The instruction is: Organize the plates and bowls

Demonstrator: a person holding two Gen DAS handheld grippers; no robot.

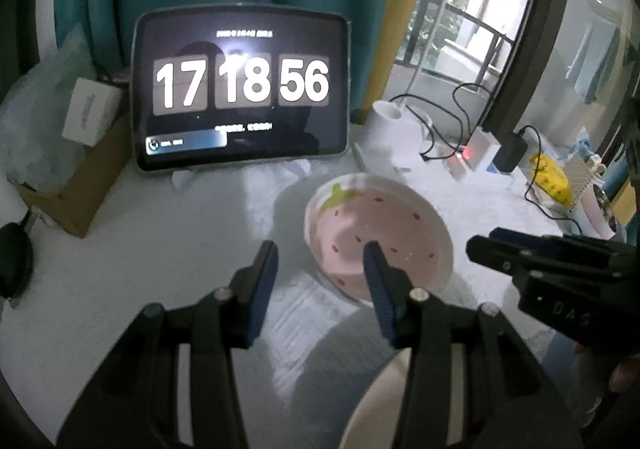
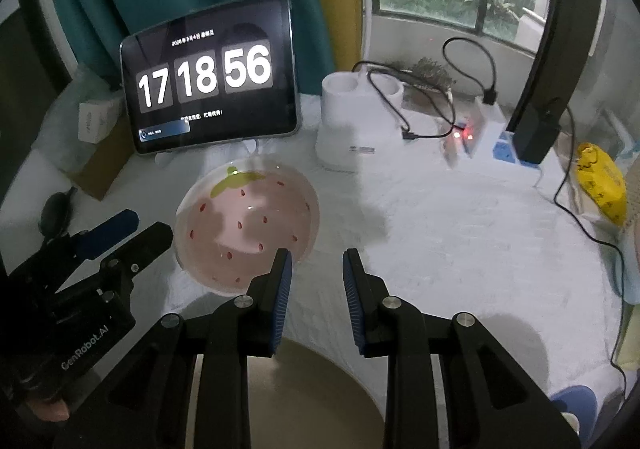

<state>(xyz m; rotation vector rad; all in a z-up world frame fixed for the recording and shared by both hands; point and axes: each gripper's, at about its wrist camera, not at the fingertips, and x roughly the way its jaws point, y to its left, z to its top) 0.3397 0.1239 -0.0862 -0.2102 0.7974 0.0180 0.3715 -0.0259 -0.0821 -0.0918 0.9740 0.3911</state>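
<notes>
My left tongs [image 1: 320,257] stand spread with nothing between their pads, and my right tongs [image 2: 316,261] stand part-way spread too, also empty; both tilt down toward the white-covered surface [image 2: 440,233]. The pink strawberry plate [image 2: 246,223] lies flat on that surface just ahead of both pairs, between them: seen from the left tongs it sits ahead and to the right, its near rim behind my right-hand pad; seen from the right tongs it sits ahead and to the left, its rim just past my left-hand pad. A second, beige dish [image 2: 312,389] lies below the tongs, close under me, only partly in view. I judge the step in hand is taking the strawberry plate so that it can be stacked with the beige one. To do it well I would bring one pair to the near rim, slip the lower pad under the lip and the upper pad over it, and pinch only once the rim sits deep between the pads. The cloth is soft, so pressing down a little should help the pad get under. I must keep clear of the tablet clock [image 2: 208,77] standing just behind the plate
</notes>
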